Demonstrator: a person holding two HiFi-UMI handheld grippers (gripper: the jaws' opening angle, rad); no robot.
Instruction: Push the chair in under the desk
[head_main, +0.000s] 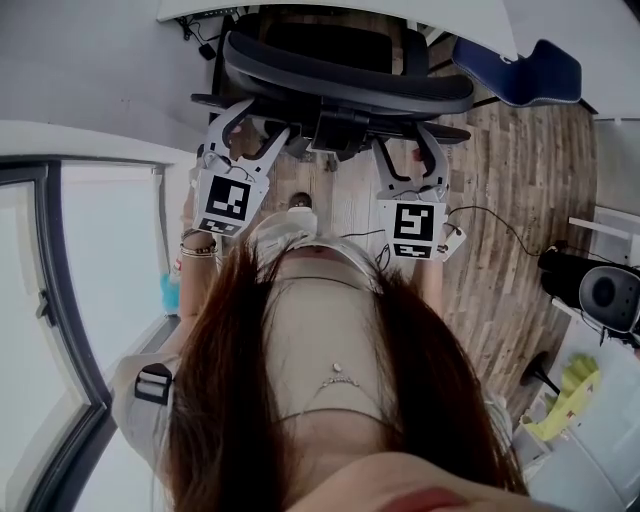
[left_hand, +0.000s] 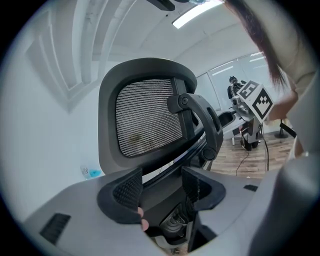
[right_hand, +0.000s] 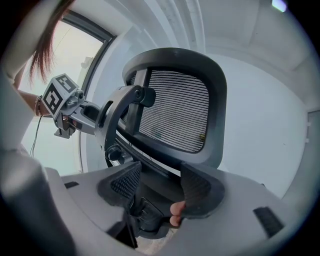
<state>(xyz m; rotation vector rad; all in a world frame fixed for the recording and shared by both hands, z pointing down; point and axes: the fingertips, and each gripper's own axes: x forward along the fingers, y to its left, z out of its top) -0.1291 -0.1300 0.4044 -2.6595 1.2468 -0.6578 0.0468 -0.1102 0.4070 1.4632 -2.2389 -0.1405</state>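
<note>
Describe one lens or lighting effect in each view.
Head view: hair blocks the lower half and the window is washed out. Left gripper view: fisheye bends the headrest, corners are black, ceiling light glares. Right gripper view: same bending, bright window at left.

Long reddish-brown hair (head_main: 235, 400); beige top (head_main: 320, 330); wrist bracelets (head_main: 197, 247), perhaps beaded.

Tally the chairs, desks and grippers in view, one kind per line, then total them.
Office chair: 1
Desk: 1
Grippers: 2, the left gripper and the right gripper, both with jaws apart
Total: 4
</note>
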